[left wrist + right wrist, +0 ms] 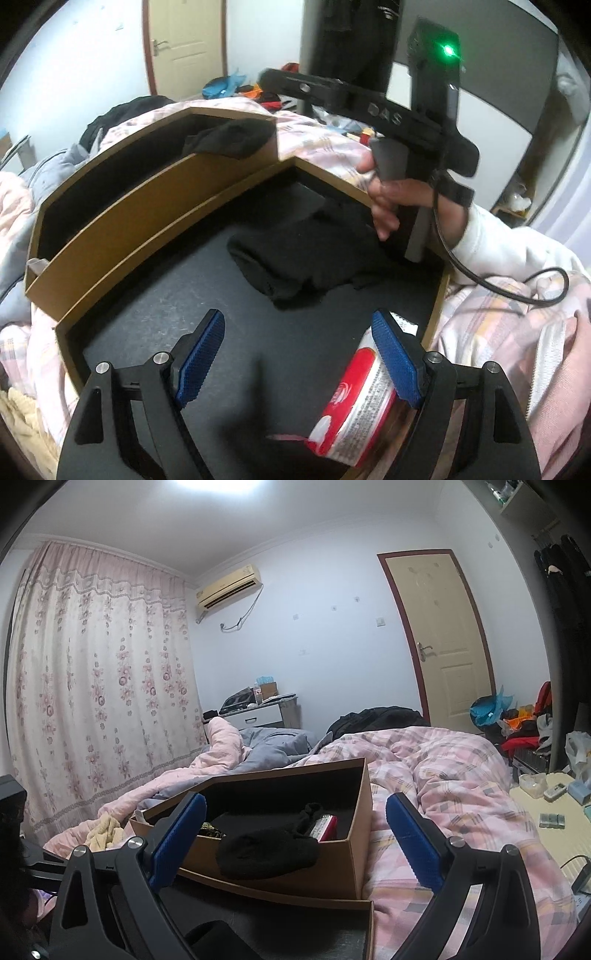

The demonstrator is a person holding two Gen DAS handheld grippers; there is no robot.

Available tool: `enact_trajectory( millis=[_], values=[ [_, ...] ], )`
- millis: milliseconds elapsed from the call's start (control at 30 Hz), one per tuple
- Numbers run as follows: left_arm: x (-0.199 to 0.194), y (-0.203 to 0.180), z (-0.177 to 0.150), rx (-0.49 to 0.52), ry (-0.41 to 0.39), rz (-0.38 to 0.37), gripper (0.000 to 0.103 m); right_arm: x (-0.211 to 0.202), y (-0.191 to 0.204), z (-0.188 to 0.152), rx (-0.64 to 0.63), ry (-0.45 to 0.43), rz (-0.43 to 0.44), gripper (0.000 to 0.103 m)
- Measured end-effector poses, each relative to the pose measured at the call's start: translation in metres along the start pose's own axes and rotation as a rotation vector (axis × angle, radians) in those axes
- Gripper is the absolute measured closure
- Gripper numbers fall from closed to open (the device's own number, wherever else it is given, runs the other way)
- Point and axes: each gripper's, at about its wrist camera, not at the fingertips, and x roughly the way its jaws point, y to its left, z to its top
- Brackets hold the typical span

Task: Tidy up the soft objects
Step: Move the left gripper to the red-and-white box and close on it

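In the left wrist view my left gripper [299, 354] is open over a brown box lid [155, 236] with a black inside. A red and white tissue pack [354, 402] lies against its right finger, not clamped. A black cloth [314, 258] lies crumpled in the lid. Behind it stands a brown box [122, 206] with a black sock [229, 140] draped over its rim. In the right wrist view my right gripper [295, 834] is open and empty, near the same box [343, 864]; the sock [266, 853] hangs over its front wall and a red pack [327, 827] lies inside.
Both boxes rest on a bed with a pink plaid quilt [443, 775]. The right hand and its gripper handle [399, 184] hover over the lid's far right. A yellow towel [105, 830] lies left of the box. Clutter sits on the floor by the door [517, 720].
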Motion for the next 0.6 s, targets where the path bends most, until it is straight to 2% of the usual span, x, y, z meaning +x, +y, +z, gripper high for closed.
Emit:
enact_trajectory(
  millis=[133,267,467,600],
  values=[
    [-0.017,0.011,0.009,-0.062,-0.041,-0.038,0.024,0.001,0.001,0.000,-0.012,0.005,-0.003,0.005],
    [-0.030,0.008,0.006,-0.026,-0.069,-0.099,0.024,0.002,0.001,0.000,-0.007,0.005,-0.004,0.005],
    [-0.003,-0.008,-0.005,0.069,0.069,-0.160,0.024,0.003,0.001,0.000,-0.003,0.007,-0.005,0.005],
    [0.022,-0.006,-0.006,0.037,0.157,-0.180,0.023,0.003,0.000,0.000,-0.005,0.008,-0.008,0.005]
  ],
)
